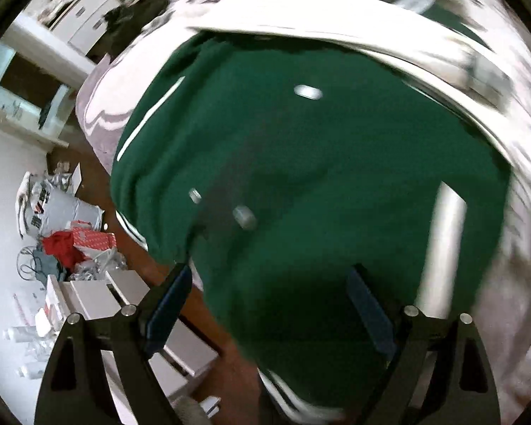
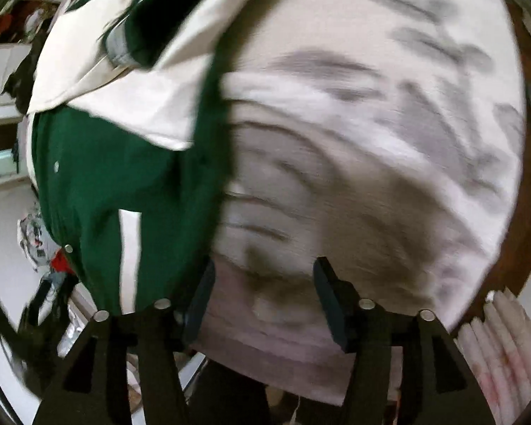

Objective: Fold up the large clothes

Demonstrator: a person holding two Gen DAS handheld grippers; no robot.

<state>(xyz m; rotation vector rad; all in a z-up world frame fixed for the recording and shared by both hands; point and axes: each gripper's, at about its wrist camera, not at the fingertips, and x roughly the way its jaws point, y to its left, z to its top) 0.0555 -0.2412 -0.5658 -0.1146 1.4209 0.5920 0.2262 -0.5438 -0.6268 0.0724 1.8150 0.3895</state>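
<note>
Your left claw (image 1: 269, 283) hangs over the green jacket (image 1: 301, 163), fingers apart, gripping nothing. Your right claw (image 2: 263, 276), also apart and empty, hangs over the pale sheet (image 2: 371, 141); jacket lies just left. Only the left view shows floor clutter (image 1: 63, 233).

A round table (image 2: 513, 248) has a pale wrinkly cloth (image 2: 371, 141) over it. A green jacket (image 1: 301, 177) with cream sleeves lies on the cloth.
</note>
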